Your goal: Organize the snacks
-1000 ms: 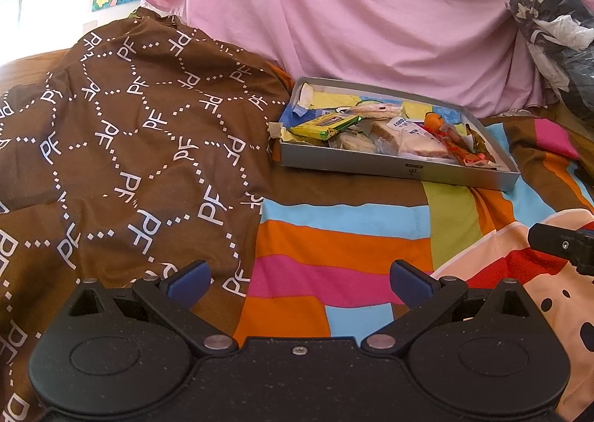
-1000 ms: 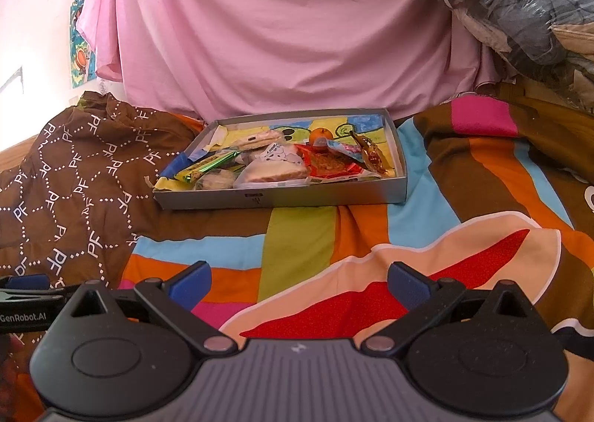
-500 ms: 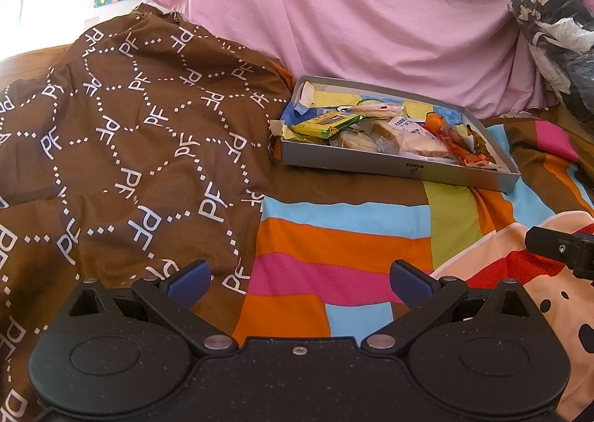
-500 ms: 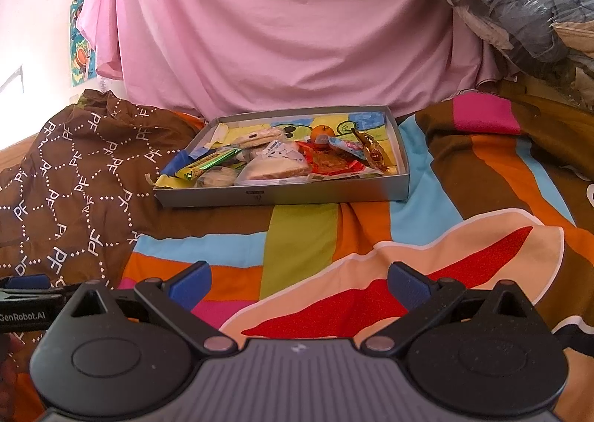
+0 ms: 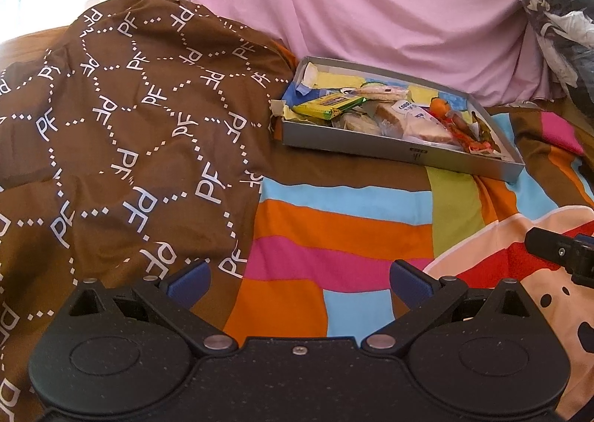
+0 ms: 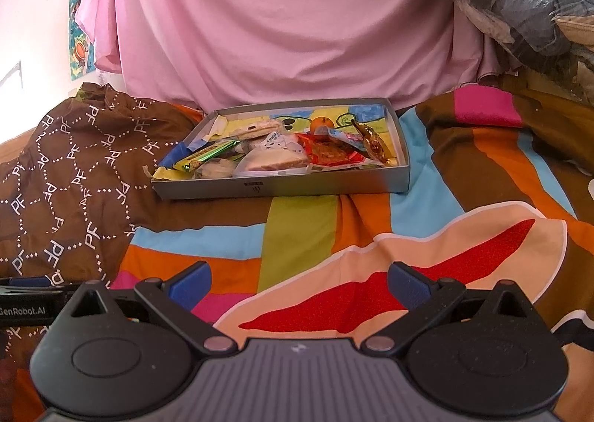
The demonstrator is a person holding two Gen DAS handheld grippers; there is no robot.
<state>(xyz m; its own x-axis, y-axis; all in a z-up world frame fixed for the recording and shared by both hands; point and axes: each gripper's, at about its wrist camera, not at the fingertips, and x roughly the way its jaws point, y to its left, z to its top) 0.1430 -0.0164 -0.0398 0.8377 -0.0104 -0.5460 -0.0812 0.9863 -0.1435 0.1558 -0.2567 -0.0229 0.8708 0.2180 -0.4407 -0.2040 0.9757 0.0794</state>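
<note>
Snacks: heaped in grey tray on striped blanket, none outside. Left gripper and right gripper: both spread, empty, well short of tray; views barely shifted over the last second, so sorting stage undecidable

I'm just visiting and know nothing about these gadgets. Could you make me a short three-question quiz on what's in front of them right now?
1. True or false: the left gripper and the right gripper each hold a snack.
2. Where do the snacks lie? A) loose on the striped blanket B) in the grey tray C) on the brown cloth
3. Fill in: the small round fruit in the tray is coloured ____.

Key
1. False: both are open and hold nothing.
2. B
3. Orange
</note>
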